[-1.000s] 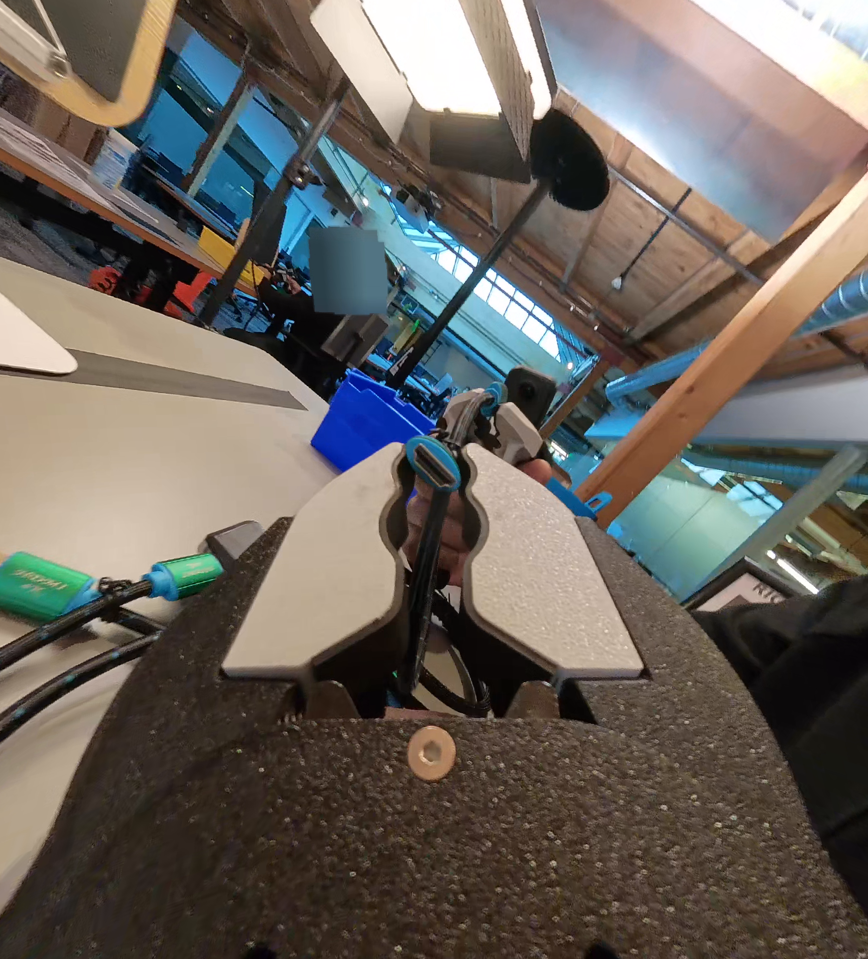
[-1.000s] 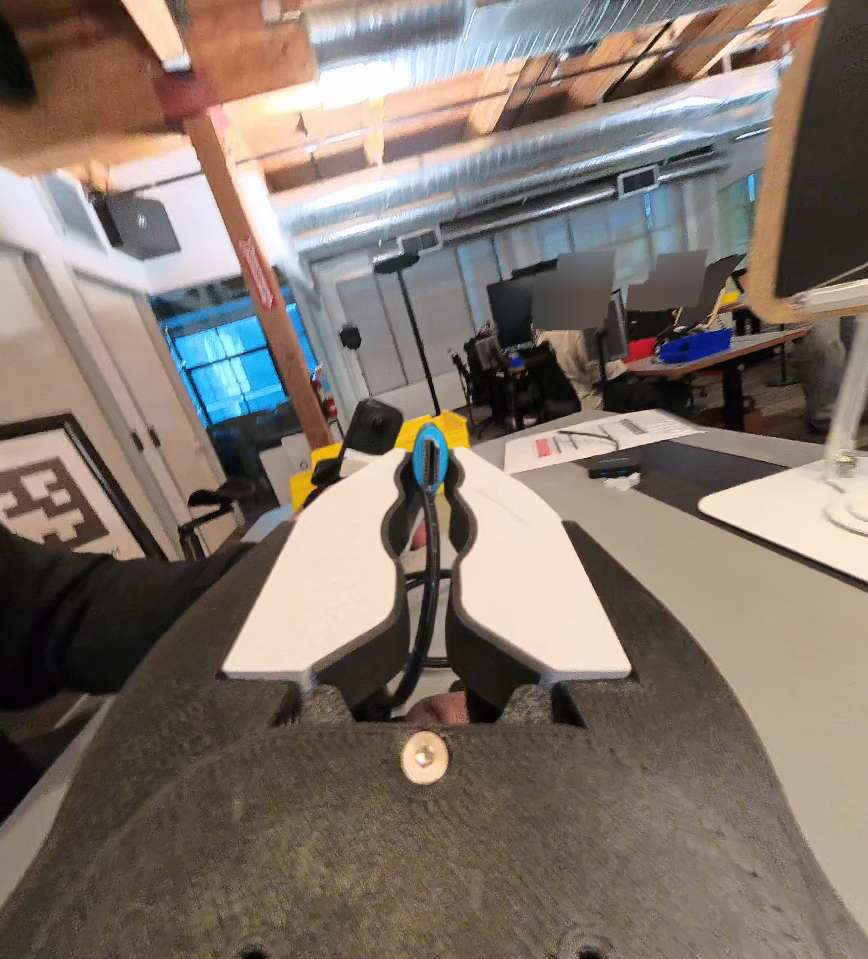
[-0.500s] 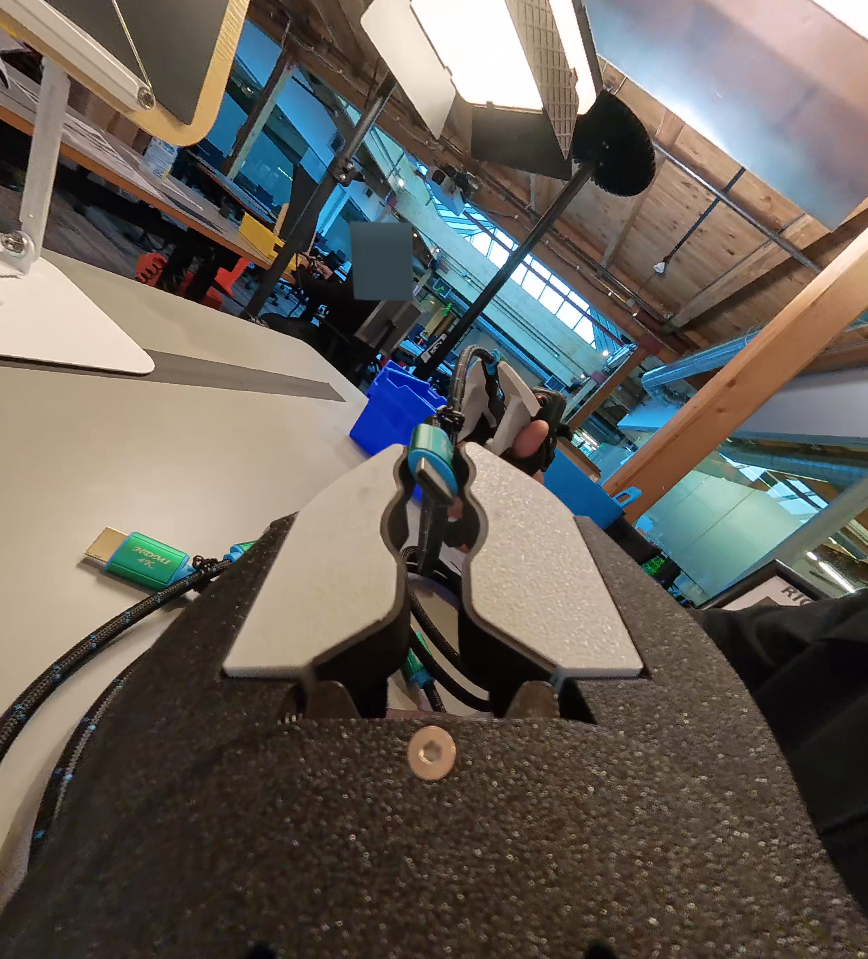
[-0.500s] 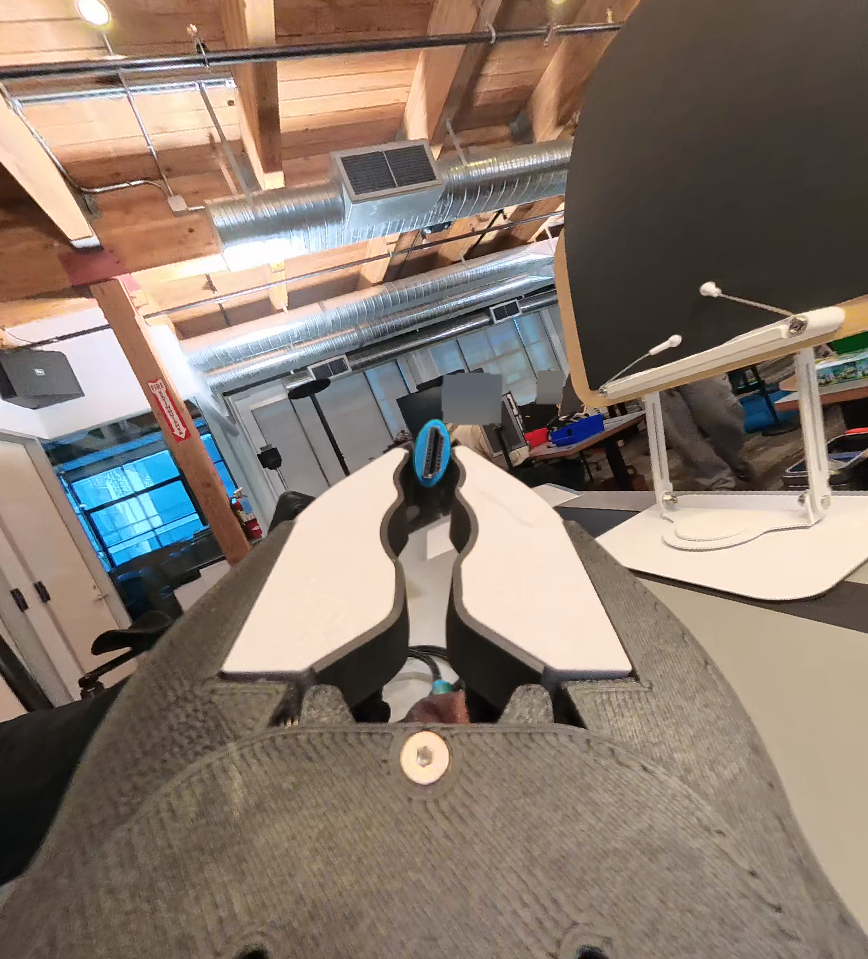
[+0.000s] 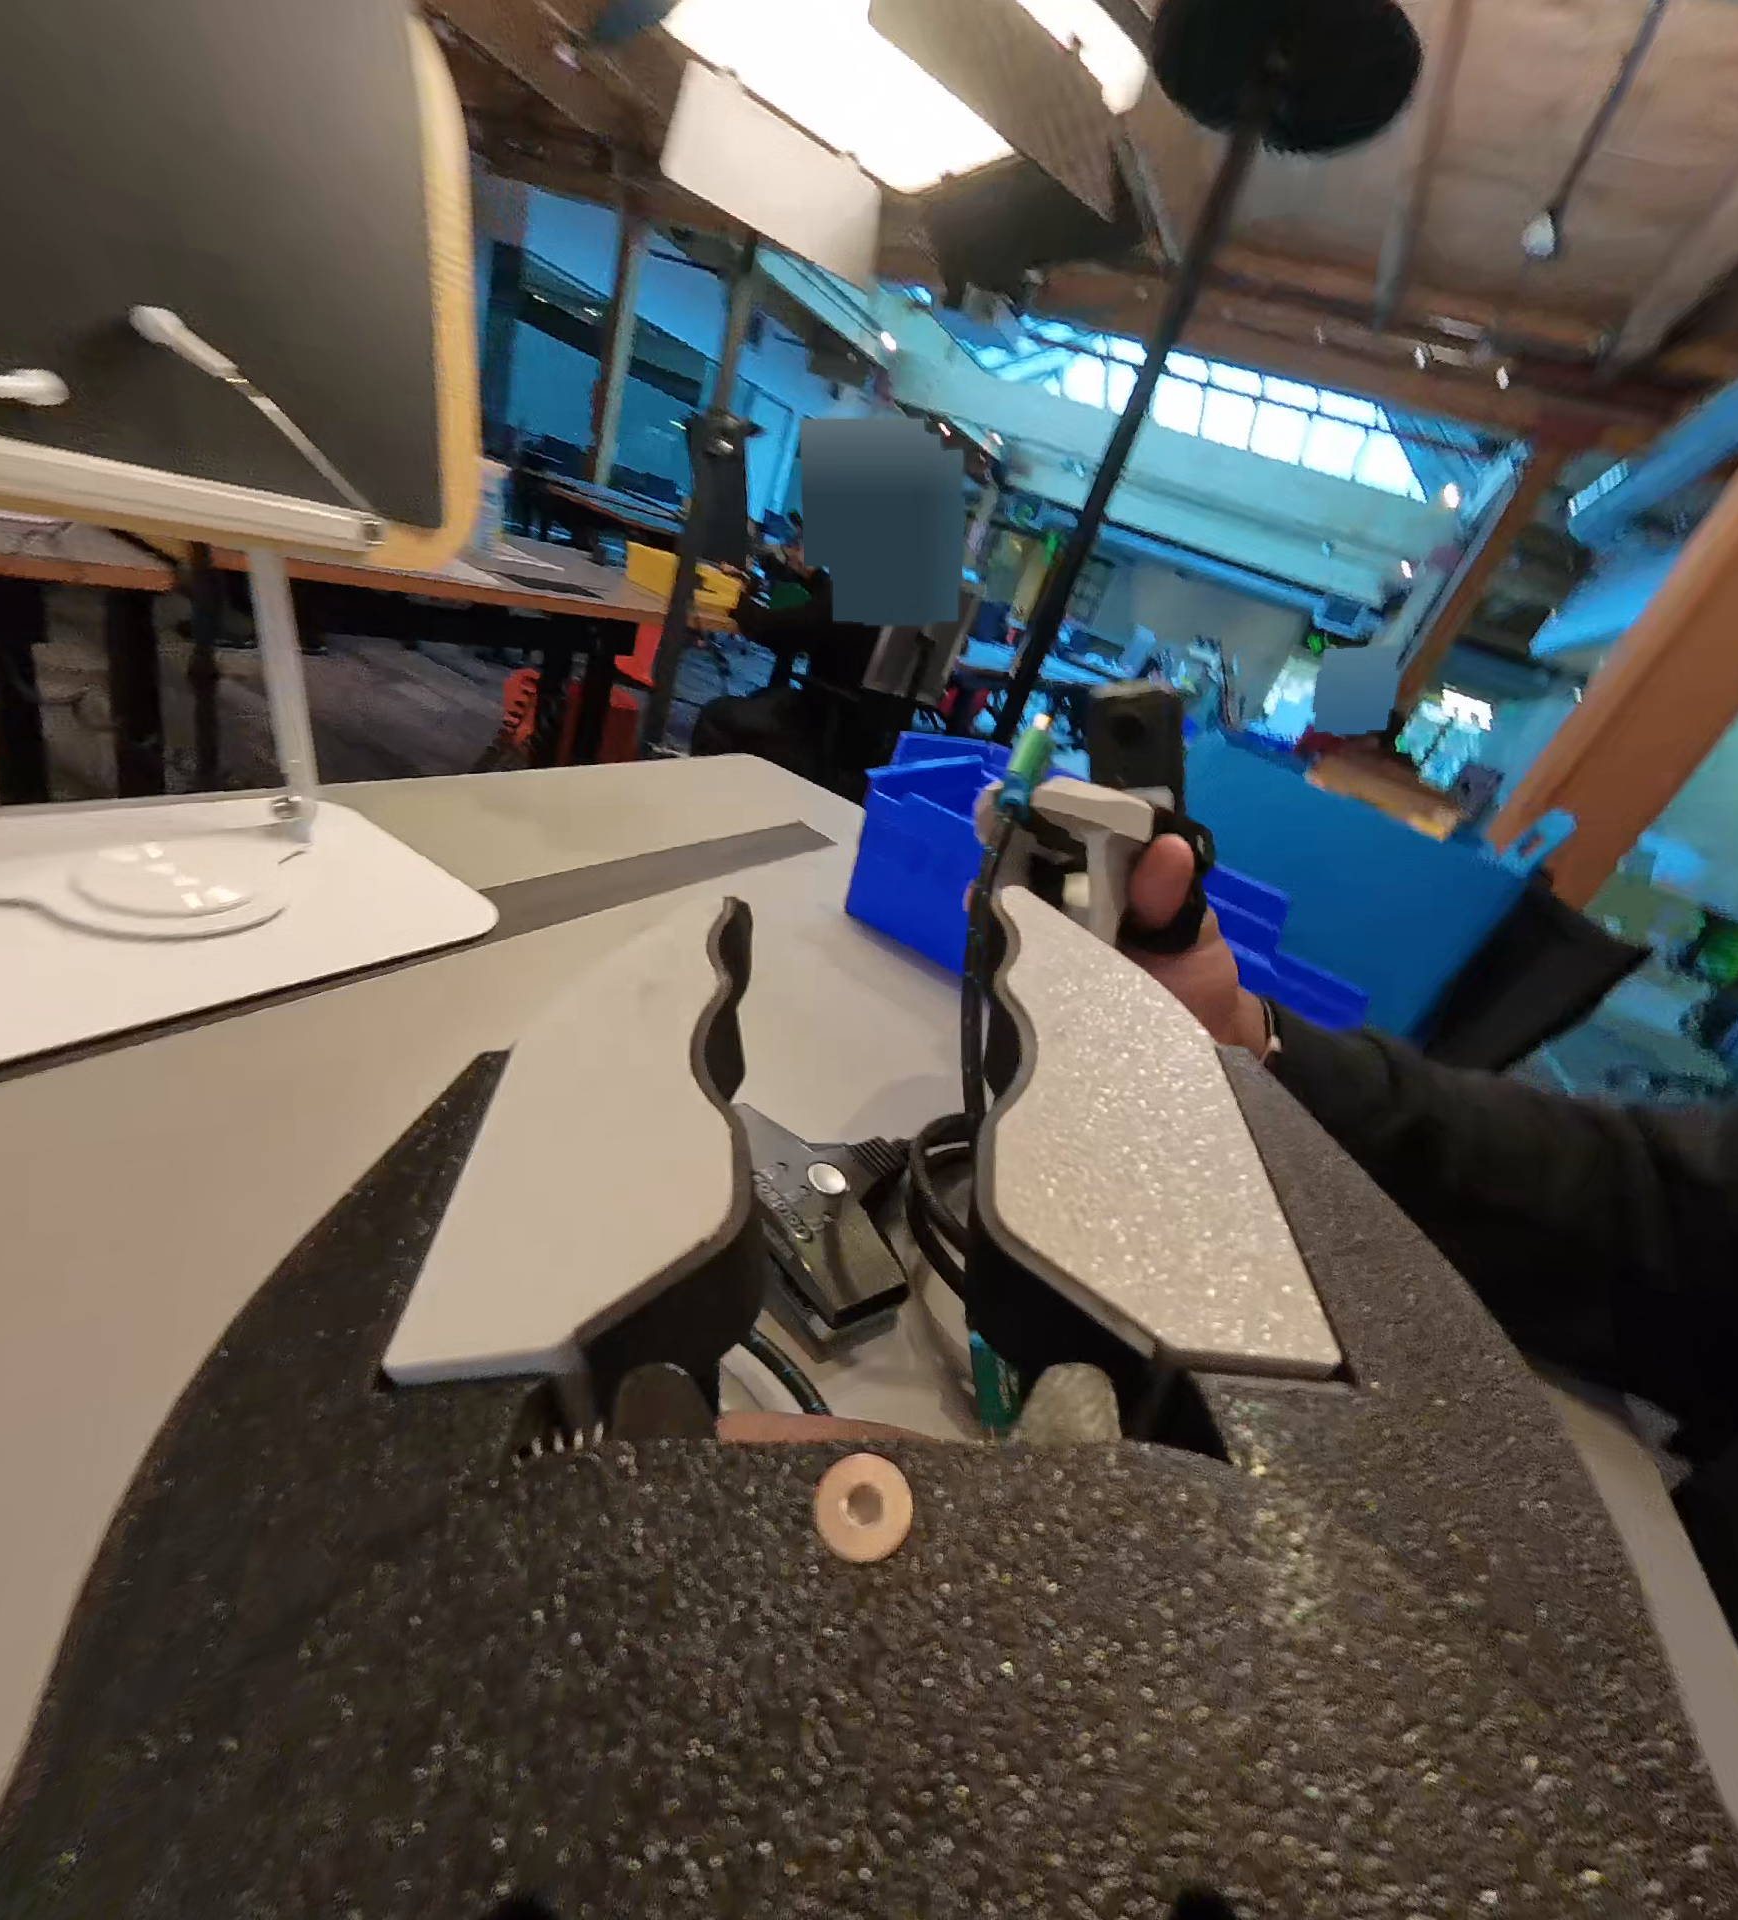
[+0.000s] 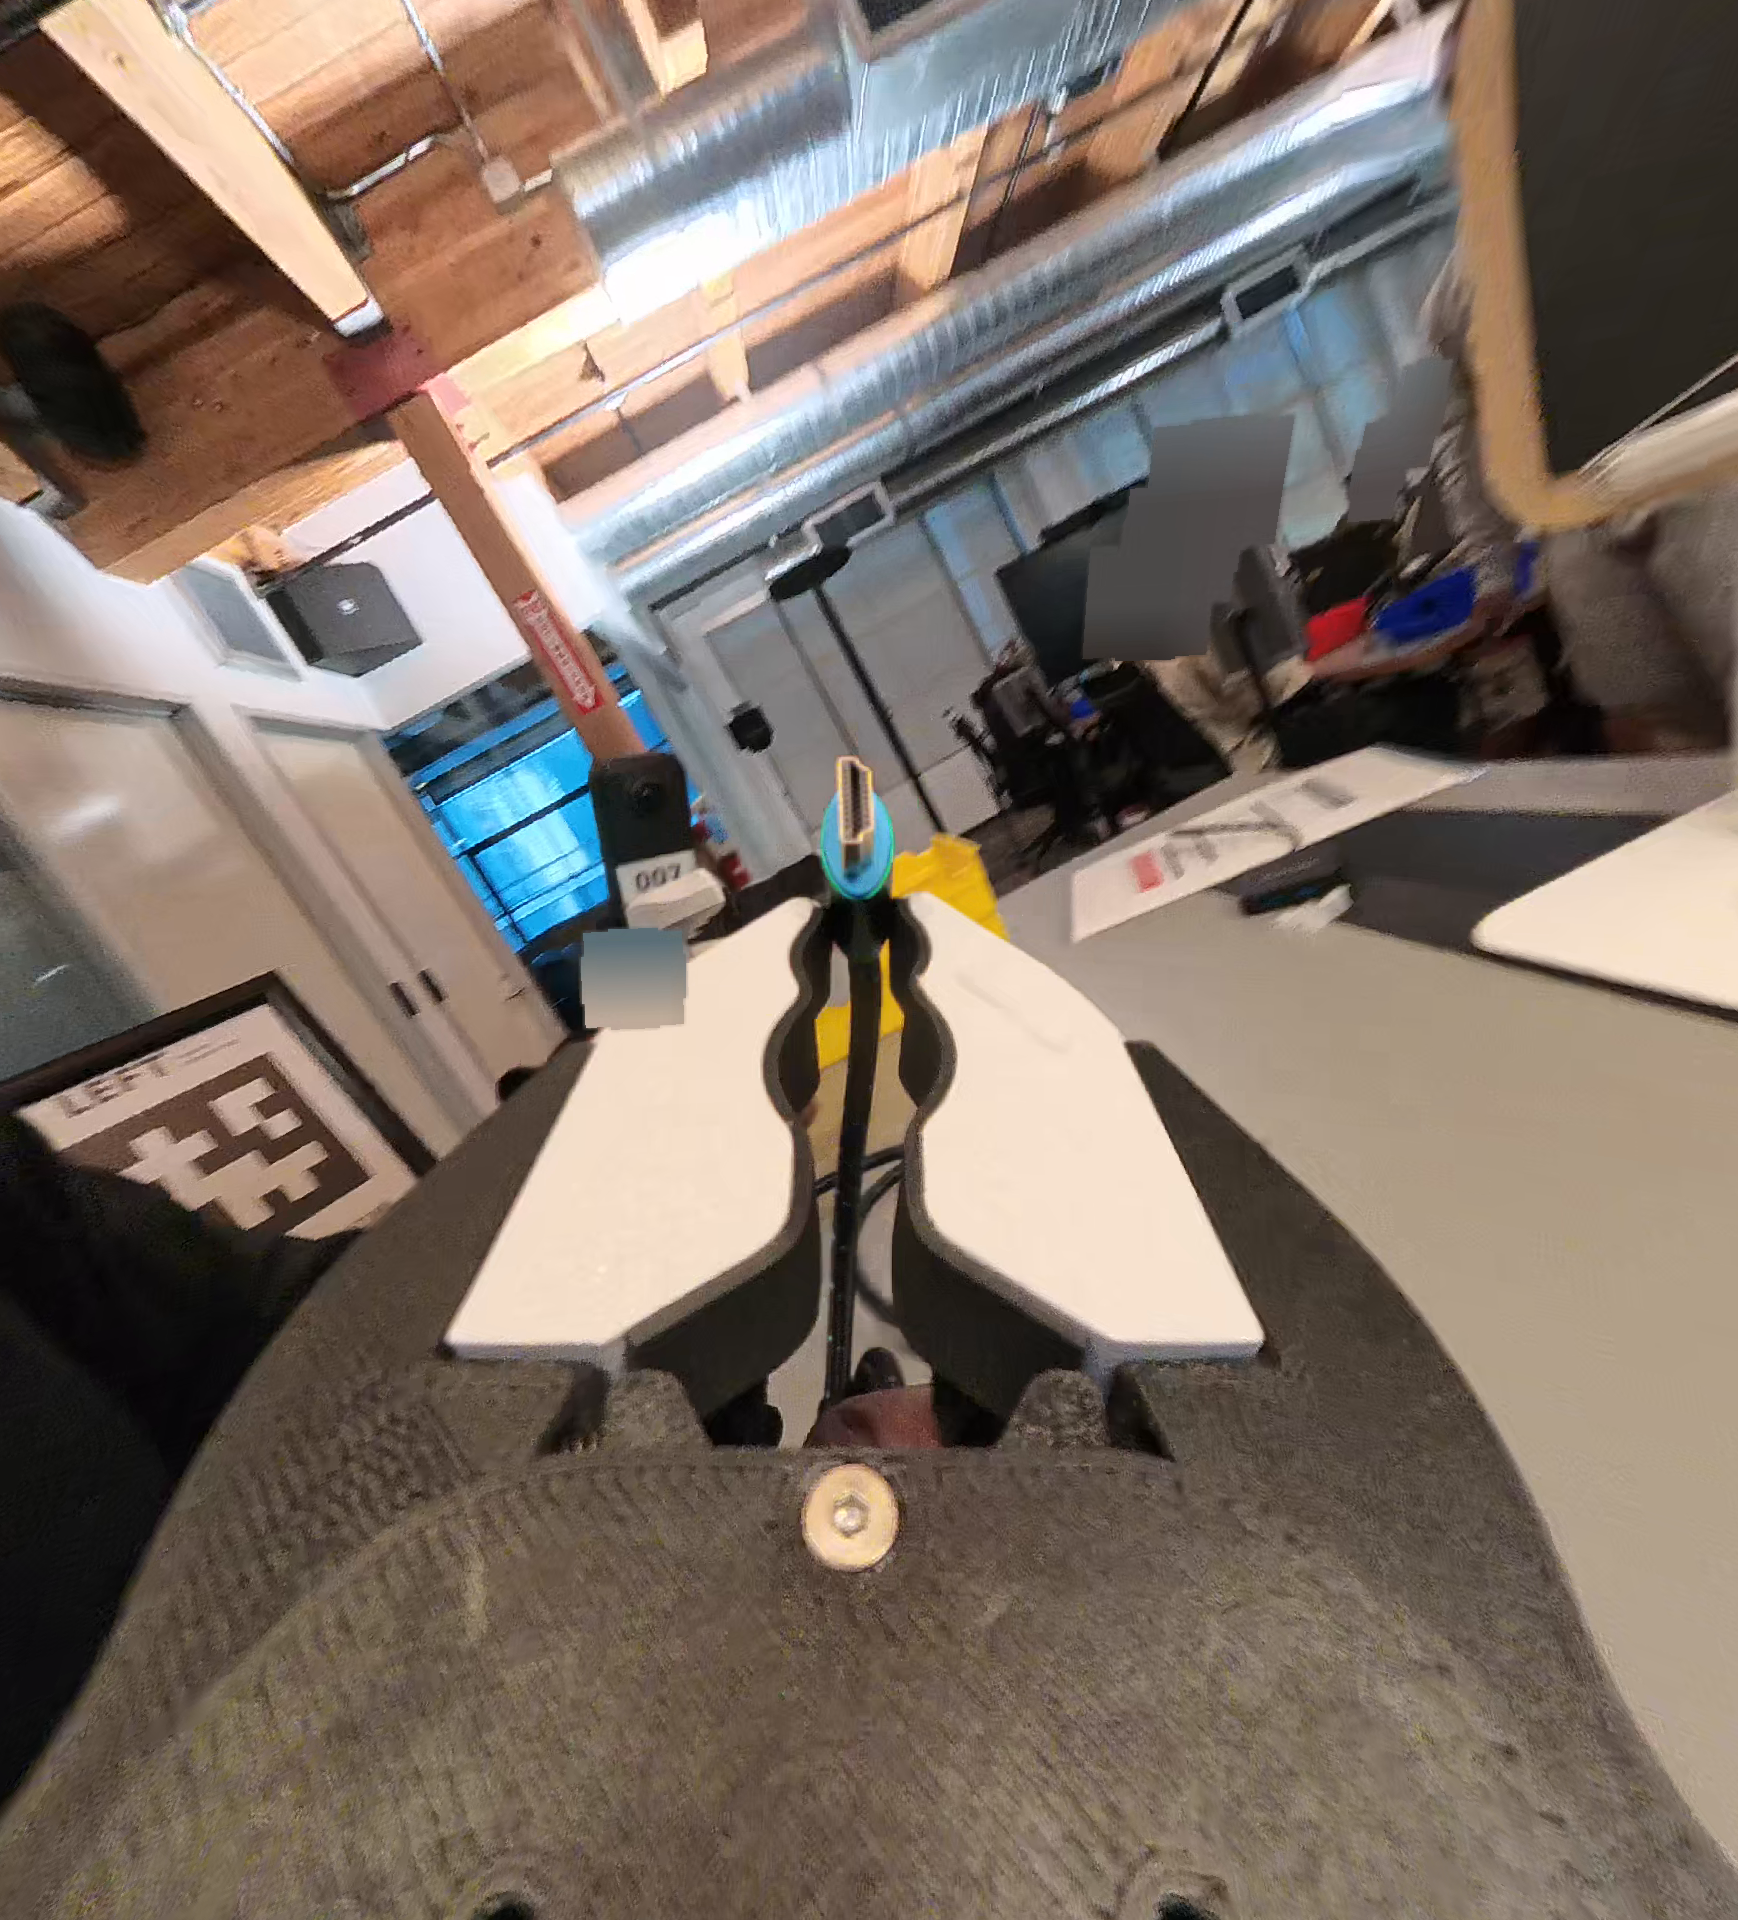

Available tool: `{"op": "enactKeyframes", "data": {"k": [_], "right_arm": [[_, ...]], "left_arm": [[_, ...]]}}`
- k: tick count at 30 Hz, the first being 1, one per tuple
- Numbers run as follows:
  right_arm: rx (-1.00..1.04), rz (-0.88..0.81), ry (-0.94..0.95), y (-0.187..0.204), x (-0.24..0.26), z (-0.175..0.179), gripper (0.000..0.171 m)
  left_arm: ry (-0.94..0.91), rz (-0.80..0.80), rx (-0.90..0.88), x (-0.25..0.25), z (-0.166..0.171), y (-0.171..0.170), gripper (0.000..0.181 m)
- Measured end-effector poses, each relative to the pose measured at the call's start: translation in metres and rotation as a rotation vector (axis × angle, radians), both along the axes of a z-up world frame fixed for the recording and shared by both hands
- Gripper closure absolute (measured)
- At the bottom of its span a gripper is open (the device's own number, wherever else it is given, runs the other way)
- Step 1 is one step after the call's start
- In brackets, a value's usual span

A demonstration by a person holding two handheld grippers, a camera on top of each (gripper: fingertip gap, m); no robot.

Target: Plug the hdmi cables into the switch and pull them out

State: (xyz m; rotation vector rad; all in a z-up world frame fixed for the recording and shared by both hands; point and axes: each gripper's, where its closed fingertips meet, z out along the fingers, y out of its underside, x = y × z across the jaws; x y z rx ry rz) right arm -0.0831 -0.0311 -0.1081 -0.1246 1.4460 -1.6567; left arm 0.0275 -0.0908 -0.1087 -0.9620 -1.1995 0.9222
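While its two grey fingers stand well apart with nothing between them, the left hand-held gripper (image 5: 860,925) looks out over the grey bench (image 5: 96,1174), and directly below the gap, close in toward the gripper's body, lies the black switch (image 5: 823,1242) with a round button on its top. Its long axis runs roughly along the gripper's own line, slanting a little to the right toward the camera. A black cable (image 5: 932,1174) loops beside it on the right. A braided HDMI cable (image 5: 974,1039) rises past the inner edge of the right finger up to the right hand-held gripper (image 5: 1026,821), held higher and farther out, near the blue bin (image 5: 922,842) at the bench's far edge; a green plug (image 5: 1029,764) sticks up out of it. Another green plug end (image 5: 995,1387) shows low down by the finger's root.

From the right wrist view, the right hand-held gripper (image 6: 854,909) is pinched on that HDMI cable (image 6: 852,1091) just under the plug (image 6: 854,831), whose metal end points up and away from the bench (image 6: 1416,1143). The switch is not visible here.

By my reading, the switch lies nearer the left gripper, almost under it, while the plug is aloft and aimed skyward; the coming move would need the plug tipped down and lined up with the switch's long axis, with the free left gripper best placed to steady the switch.
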Motion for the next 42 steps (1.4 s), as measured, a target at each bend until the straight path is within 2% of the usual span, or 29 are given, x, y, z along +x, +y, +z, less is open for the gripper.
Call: {"op": "enactKeyframes", "data": {"k": [6, 7, 9, 12, 13, 15, 17, 19, 20, 21, 25, 28, 30, 32, 34, 39, 42], "right_arm": [[0.111, 0.208, 0.077, 0.005, 0.073, -0.006, 0.160], [0.121, 0.225, 0.110, 0.006, 0.082, -0.009, 0.161], [0.129, 0.231, 0.165, 0.006, 0.095, -0.015, 0.160], [0.143, 0.231, 0.224, 0.005, 0.098, -0.024, 0.159], [0.139, 0.219, 0.258, 0.005, 0.096, -0.026, 0.154], [0.119, 0.172, 0.302, 0.004, 0.086, -0.025, 0.130], [0.122, 0.161, 0.302, 0.004, 0.079, -0.020, 0.124], [0.127, 0.169, 0.328, 0.007, 0.079, -0.019, 0.136], [0.124, 0.183, 0.342, 0.009, 0.082, -0.020, 0.150], [0.128, 0.191, 0.353, 0.010, 0.085, -0.022, 0.157], [0.168, 0.187, 0.337, 0.005, 0.088, -0.030, 0.159], [0.168, 0.190, 0.372, 0.004, 0.086, -0.036, 0.157], [0.231, 0.127, 0.535, -0.003, 0.071, -0.058, 0.144], [0.405, 0.082, 0.760, -0.009, 0.045, -0.101, 0.120], [0.555, 0.124, 0.864, -0.007, 0.030, -0.134, 0.108], [0.703, 0.271, 0.964, -0.002, 0.035, -0.169, 0.113], [0.705, 0.335, 0.975, 0.001, 0.044, -0.172, 0.122]], "left_arm": [[-0.097, -0.185, -0.152, -0.023, -0.016, 0.063, 0.138], [-0.107, -0.202, -0.162, -0.025, -0.019, 0.069, 0.143], [-0.135, -0.236, -0.169, -0.026, -0.026, 0.076, 0.169], [-0.202, -0.277, -0.133, -0.025, -0.036, 0.075, 0.174], [-0.214, -0.287, -0.130, -0.024, -0.038, 0.075, 0.175], [-0.243, -0.290, -0.130, -0.023, -0.043, 0.074, 0.175], [-0.253, -0.303, -0.132, -0.022, -0.044, 0.076, 0.175], [-0.262, -0.318, -0.136, -0.021, -0.044, 0.078, 0.175], [-0.269, -0.320, -0.139, -0.021, -0.045, 0.079, 0.175], [-0.269, -0.323, -0.142, -0.022, -0.045, 0.080, 0.175], [-0.257, -0.317, -0.096, -0.025, -0.048, 0.077, 0.169], [-0.254, -0.339, -0.049, -0.025, -0.051, 0.075, 0.172], [-0.305, -0.318, -0.031, -0.024, -0.060, 0.067, 0.172], [-0.309, -0.310, 0.015, -0.020, -0.060, 0.058, 0.172], [-0.324, -0.266, 0.047, -0.018, -0.062, 0.045, 0.173], [-0.368, -0.233, 0.080, -0.018, -0.074, 0.035, 0.172], [-0.397, -0.226, 0.093, -0.019, -0.083, 0.032, 0.172]]}}
